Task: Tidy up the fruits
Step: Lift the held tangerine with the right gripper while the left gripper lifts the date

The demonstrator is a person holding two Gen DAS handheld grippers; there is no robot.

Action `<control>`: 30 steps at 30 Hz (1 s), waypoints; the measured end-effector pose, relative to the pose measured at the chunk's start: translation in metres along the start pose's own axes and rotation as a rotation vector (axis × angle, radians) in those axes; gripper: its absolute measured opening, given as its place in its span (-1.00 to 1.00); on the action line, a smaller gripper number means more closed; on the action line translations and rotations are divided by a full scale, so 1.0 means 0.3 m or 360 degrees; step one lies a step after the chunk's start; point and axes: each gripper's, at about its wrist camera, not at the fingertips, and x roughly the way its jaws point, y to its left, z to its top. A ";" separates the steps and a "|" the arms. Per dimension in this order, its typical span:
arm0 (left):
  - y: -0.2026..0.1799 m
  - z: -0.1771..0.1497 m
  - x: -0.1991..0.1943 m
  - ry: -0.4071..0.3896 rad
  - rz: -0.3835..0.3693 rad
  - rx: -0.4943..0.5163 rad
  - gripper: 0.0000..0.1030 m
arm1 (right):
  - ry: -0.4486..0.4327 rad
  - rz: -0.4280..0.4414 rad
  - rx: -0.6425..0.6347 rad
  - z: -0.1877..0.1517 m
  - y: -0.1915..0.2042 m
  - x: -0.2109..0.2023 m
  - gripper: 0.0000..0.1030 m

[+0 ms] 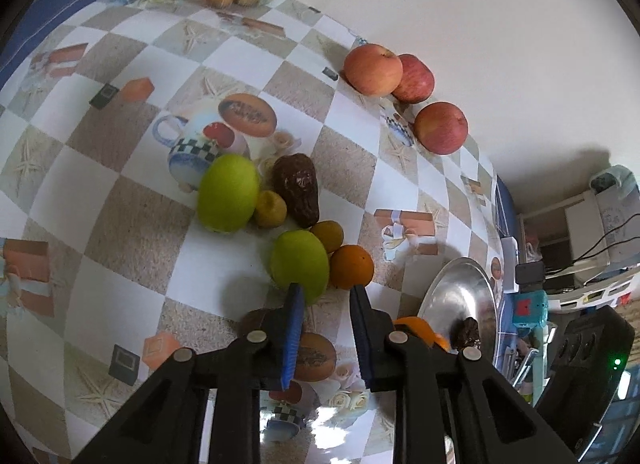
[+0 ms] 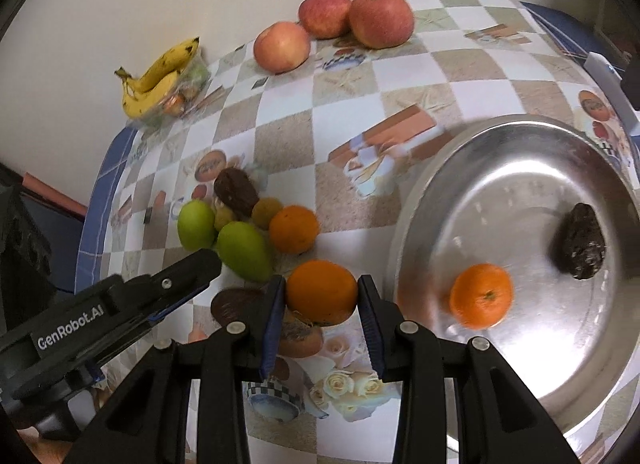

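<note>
Your right gripper [image 2: 322, 296] is closed on an orange [image 2: 321, 291] just beside the metal bowl [image 2: 432, 200]; carry it over the rim and let go low, clear of the orange [image 2: 481, 295] already inside. Your left gripper [image 1: 325, 296] hangs open and empty, its fingertips just short of the green mango [image 1: 299, 264] in the pile.

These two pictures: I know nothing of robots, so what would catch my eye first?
Likely the orange gripped between the right gripper fingers, beside a big steel bowl already holding another orange and a dark avocado. Then the left gripper, open, near a green mango in a fruit cluster, with three red apples by the wall.
</note>
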 end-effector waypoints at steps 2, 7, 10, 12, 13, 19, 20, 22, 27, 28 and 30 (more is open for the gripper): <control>-0.007 0.003 0.006 -0.0004 0.0061 0.0042 -0.49 | -0.0014 -0.0012 0.0009 0.004 -0.010 -0.008 -0.27; 0.024 0.008 0.002 -0.0006 0.0210 0.0087 -0.47 | -0.0006 -0.0019 0.0018 0.004 -0.018 -0.004 -0.27; 0.040 -0.001 0.015 0.0051 0.0276 0.0112 -0.47 | 0.0007 -0.0021 0.0012 0.003 -0.012 0.002 -0.27; 0.048 -0.011 0.034 0.0099 0.0275 0.0106 -0.46 | 0.0008 -0.0019 0.0014 0.001 -0.012 0.001 -0.27; 0.052 -0.018 0.049 0.0136 0.0261 0.0099 -0.46 | 0.0004 -0.0018 0.0017 0.002 -0.014 -0.001 -0.27; 0.056 -0.052 0.089 0.0256 0.0193 0.0052 -0.46 | -0.0001 -0.0016 0.0058 0.001 -0.039 -0.012 -0.27; 0.051 -0.054 0.091 0.0259 0.0198 0.0058 -0.46 | 0.0001 -0.0016 0.0063 0.001 -0.042 -0.013 -0.27; 0.047 -0.062 0.094 0.0279 0.0208 0.0073 -0.44 | 0.0003 -0.0015 0.0075 0.001 -0.047 -0.014 -0.27; 0.038 -0.082 0.106 0.0306 0.0182 0.0072 -0.16 | 0.0002 -0.0005 0.0091 -0.009 -0.056 -0.022 -0.27; 0.038 -0.085 0.105 0.0304 0.0180 0.0074 -0.02 | 0.0001 -0.0001 0.0099 -0.013 -0.058 -0.026 -0.27; 0.037 -0.094 0.100 0.0298 0.0186 0.0079 0.01 | -0.0001 0.0006 0.0109 -0.020 -0.062 -0.031 -0.27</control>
